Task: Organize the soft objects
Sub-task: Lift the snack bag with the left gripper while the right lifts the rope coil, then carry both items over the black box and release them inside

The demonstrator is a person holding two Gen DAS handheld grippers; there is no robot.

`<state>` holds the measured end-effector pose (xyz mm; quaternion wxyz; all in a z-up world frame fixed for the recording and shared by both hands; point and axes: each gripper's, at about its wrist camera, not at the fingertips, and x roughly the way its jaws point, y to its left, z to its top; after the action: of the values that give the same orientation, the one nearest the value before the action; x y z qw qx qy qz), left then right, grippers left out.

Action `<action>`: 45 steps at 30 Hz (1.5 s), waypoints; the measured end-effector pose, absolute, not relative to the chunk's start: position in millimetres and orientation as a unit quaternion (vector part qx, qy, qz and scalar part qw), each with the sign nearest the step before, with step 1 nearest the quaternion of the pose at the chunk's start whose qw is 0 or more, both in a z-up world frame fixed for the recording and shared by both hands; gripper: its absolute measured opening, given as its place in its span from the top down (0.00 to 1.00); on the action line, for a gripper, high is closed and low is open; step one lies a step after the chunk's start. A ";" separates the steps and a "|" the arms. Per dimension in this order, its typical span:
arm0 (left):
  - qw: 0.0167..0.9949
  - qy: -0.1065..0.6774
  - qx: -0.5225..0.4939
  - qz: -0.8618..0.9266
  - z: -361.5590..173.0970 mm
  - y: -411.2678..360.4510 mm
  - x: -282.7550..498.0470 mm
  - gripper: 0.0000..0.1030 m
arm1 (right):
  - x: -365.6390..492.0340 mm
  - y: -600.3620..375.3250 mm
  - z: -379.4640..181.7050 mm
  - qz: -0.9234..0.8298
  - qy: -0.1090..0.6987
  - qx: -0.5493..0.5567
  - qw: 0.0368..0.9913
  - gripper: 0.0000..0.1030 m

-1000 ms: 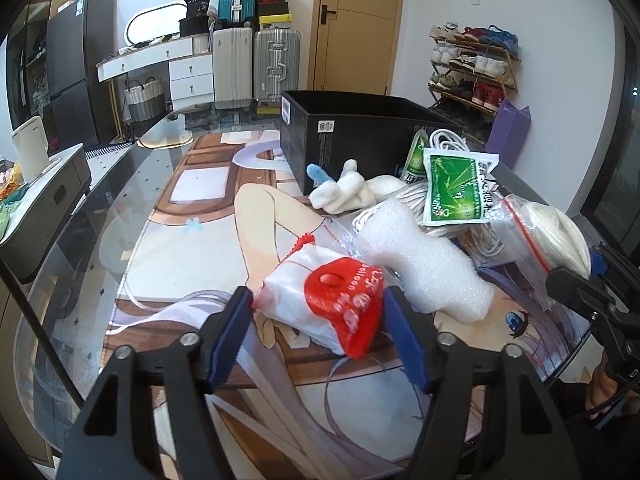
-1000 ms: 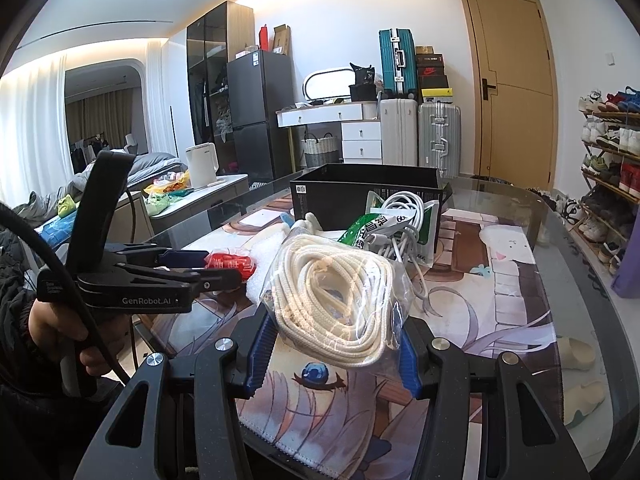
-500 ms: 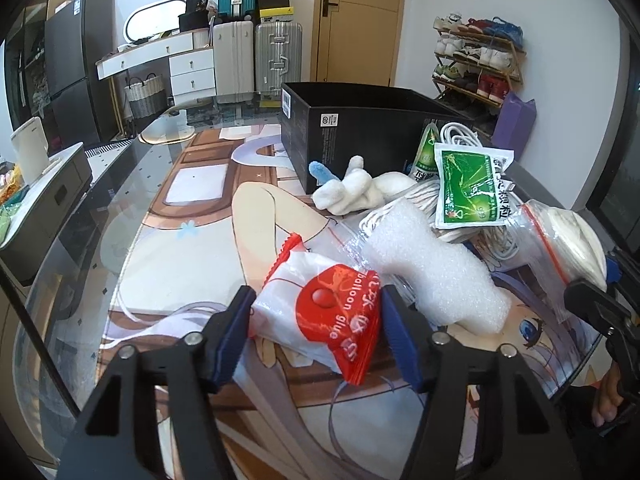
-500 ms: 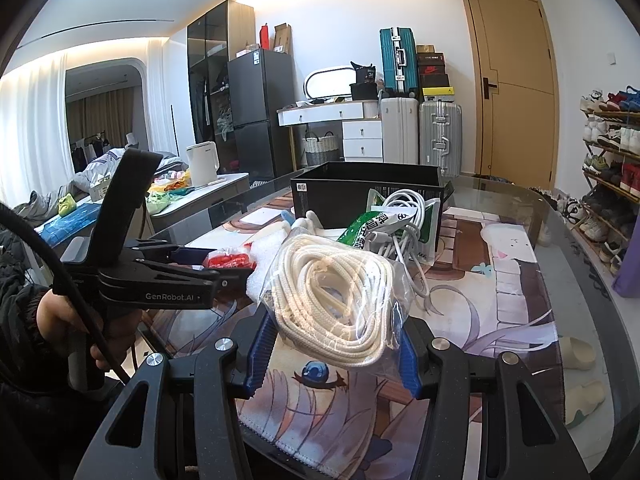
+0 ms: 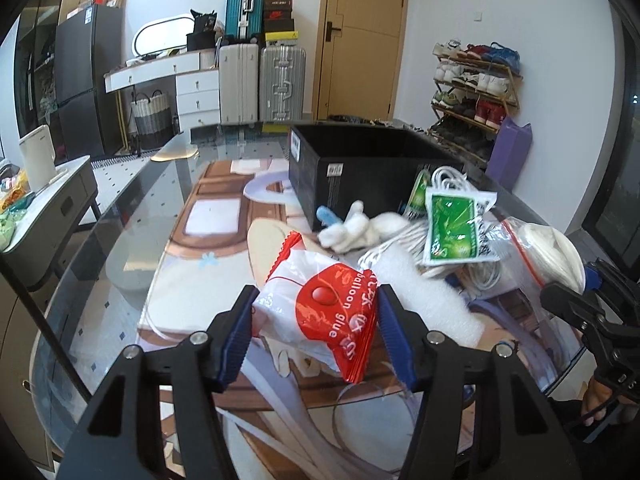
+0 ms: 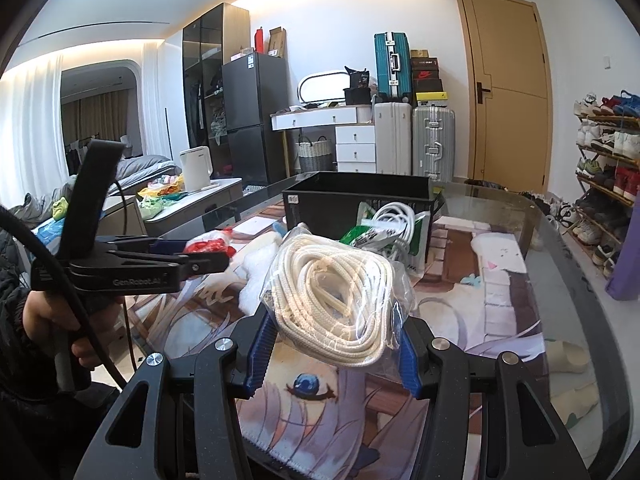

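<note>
- Left gripper point(image 5: 314, 322): blue-padded jaws clenched on a red-and-white plastic packet printed "balloon glue" point(image 5: 320, 312), held clear above the printed desk mat point(image 5: 192, 292).
- Right gripper point(image 6: 336, 350): jaws clamped on a clear zip bag of coiled white rope point(image 6: 332, 300), also off the mat.
- Black open-top cardboard box point(image 5: 360, 168) stands at the far end of the mat, well apart from both loads; likely the drop target.
- Between the loads and that box: white foam block point(image 5: 424, 300), white plush toy point(image 5: 352, 228), green sachet point(image 5: 456, 228), loose white cable point(image 6: 394, 220).
- Risk: slick film could slip from the pads; the packet is pinched near one end and sags.
- Risk: a low carry may drag the clutter.
- Risk: the grippers sit close together and could collide at the box.
</note>
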<state>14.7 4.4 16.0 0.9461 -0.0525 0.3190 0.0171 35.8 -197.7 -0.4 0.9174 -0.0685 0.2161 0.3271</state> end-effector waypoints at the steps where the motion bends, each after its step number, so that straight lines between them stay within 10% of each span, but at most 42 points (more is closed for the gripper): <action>1: 0.948 0.315 -0.050 0.016 18.7 3.6 14.1 0.43 | 37.5 -198.4 1.7 0.326 0.216 -0.067 0.918 0.49; 45: 0.972 0.226 -0.063 0.004 100.4 8.0 98.4 0.43 | 157.0 -190.4 111.0 0.320 0.177 -0.056 0.929 0.49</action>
<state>98.4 8.0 100.4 0.9720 -0.0632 0.2262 0.0043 157.0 -190.4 111.0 0.9289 -0.0562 0.1767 0.3205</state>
